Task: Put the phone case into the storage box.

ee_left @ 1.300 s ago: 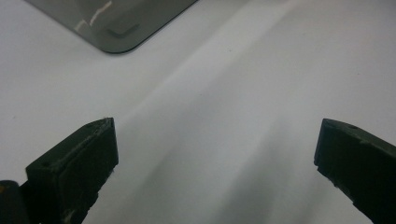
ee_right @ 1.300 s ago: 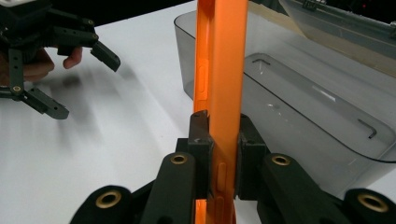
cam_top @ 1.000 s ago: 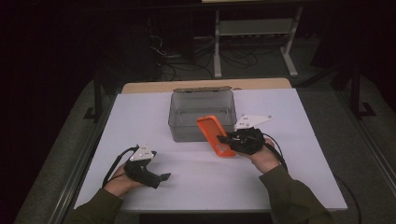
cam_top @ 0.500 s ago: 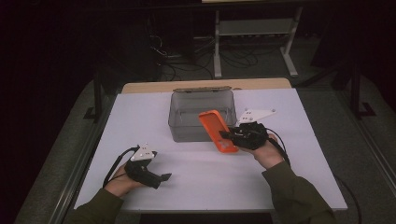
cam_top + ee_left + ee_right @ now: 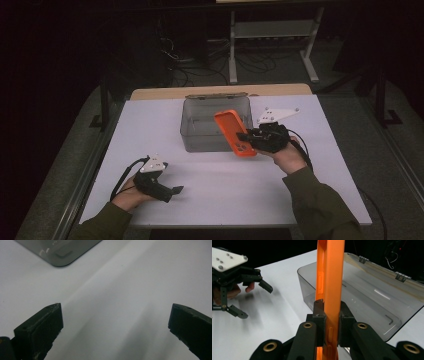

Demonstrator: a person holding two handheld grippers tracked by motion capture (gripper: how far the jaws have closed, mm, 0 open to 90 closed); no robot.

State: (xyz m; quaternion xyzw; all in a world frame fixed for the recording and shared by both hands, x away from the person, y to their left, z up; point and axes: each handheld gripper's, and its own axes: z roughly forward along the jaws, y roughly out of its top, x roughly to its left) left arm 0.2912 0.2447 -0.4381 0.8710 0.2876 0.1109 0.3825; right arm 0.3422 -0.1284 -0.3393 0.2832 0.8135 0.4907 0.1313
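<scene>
An orange phone case (image 5: 234,132) hangs tilted above the table, just in front of the clear grey bin (image 5: 200,142). My right gripper (image 5: 243,136) is shut on its lower edge. In the right gripper view the case (image 5: 330,277) stands on edge between the two pads, with the empty bin (image 5: 372,295) behind it. My left gripper (image 5: 176,190) rests on the table at the front left, its jaws wide apart with nothing between them (image 5: 115,322). It also appears at the far left of the right gripper view (image 5: 253,298).
The white table top (image 5: 225,185) carries the bin near its middle back; a corner of the bin (image 5: 62,252) lies ahead of the left jaws. A metal rack (image 5: 272,30) and cables sit on the dark floor beyond the table.
My right gripper has lifted the orange case off the table and tilted it more upright beside the bin. The left gripper has stayed put.
</scene>
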